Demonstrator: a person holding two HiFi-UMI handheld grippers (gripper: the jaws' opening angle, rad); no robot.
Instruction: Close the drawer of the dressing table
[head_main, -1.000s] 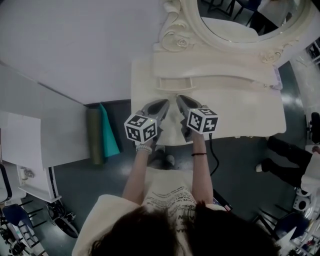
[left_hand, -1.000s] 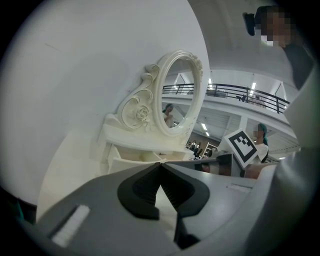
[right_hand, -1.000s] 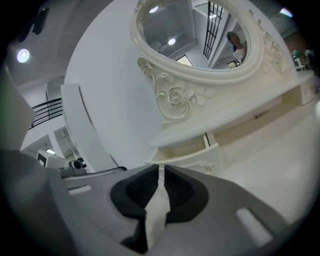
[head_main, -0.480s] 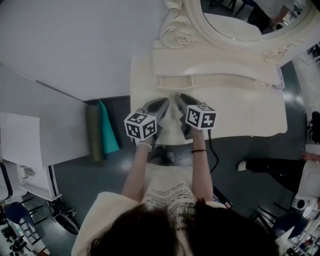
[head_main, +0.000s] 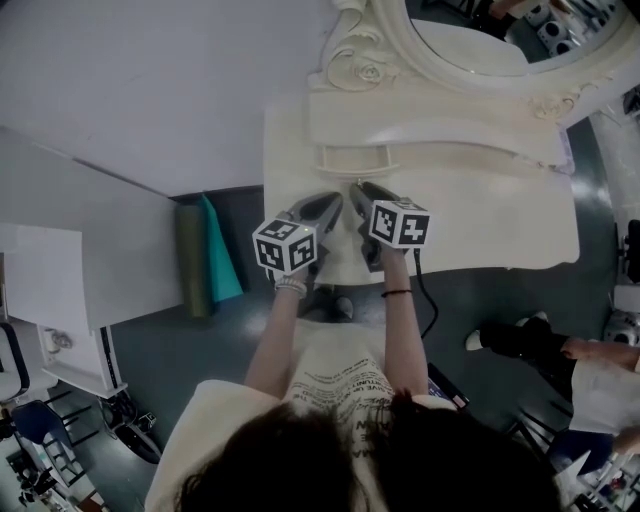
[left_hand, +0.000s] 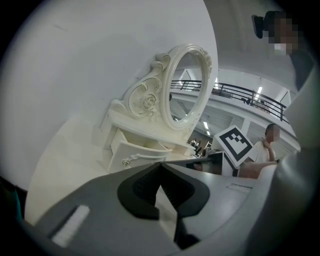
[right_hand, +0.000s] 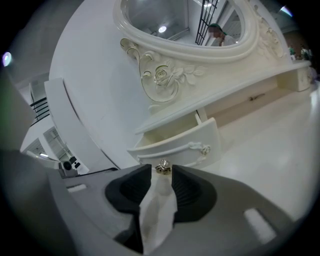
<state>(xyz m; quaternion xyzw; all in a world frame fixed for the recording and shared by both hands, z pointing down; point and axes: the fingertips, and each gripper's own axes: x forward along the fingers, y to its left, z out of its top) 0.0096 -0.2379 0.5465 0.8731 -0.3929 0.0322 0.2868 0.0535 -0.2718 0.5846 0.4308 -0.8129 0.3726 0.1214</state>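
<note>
Head view, one open drawer (head_main: 354, 160), left fingers (left_hand: 140, 187) together, right fingers (right_hand: 129, 192) just spreading, one gold trinket (right_hand: 162, 168) between

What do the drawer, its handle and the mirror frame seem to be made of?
Drawer: probably painted wood or board; cream, smooth, slight sheen, thick curved front.
Handle: moulded bow in the same cream with a gold-toned end; metal or resin, cannot tell.
Mirror frame: carved or moulded rose and scrolls, cream with gold-toned lines; wood or resin.
</note>
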